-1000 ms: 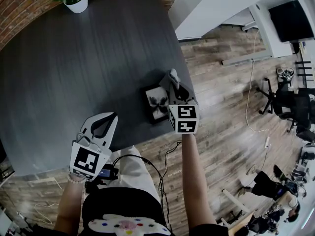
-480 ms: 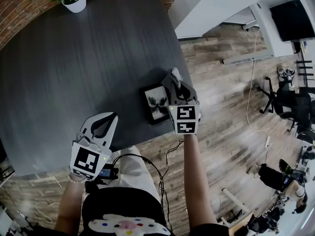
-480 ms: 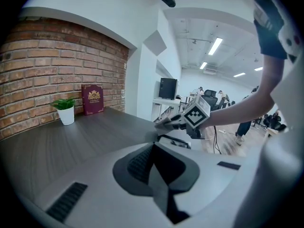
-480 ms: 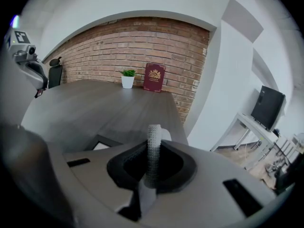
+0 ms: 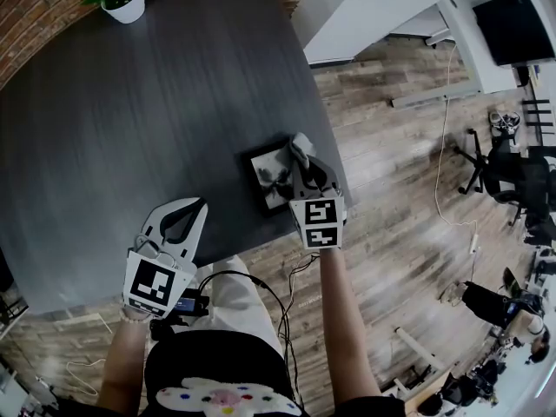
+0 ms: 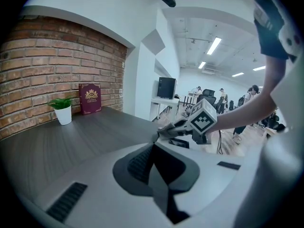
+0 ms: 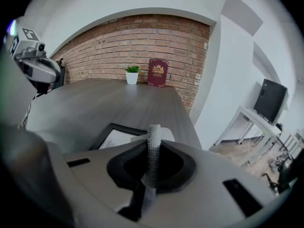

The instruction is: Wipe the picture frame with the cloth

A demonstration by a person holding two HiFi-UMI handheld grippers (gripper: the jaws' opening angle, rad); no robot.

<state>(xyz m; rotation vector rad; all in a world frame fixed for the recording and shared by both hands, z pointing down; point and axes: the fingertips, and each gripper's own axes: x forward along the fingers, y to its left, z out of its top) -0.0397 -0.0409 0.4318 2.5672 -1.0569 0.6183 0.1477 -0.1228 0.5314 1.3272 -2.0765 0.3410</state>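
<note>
I read the cloth [image 7: 152,132] as pale waffle-weave fabric, rough in texture. The frame [image 5: 263,181] has a smooth black border. The table [image 5: 130,129] shows dark grey wood grain with a matt finish. The 2 shells, left gripper [image 6: 153,148] and right gripper [image 7: 152,148], look like matt grey plastic with dark ribbed pads. The wall [image 7: 118,46] is rough brick. The floor [image 5: 408,172] is wood plank.

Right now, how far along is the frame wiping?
Done: the right gripper is shut on the cloth. In hand: the cloth sits at the picture frame's right side. Left: wiping across its face; wiped area cannot be judged. The left gripper is shut, empty, away.
</note>
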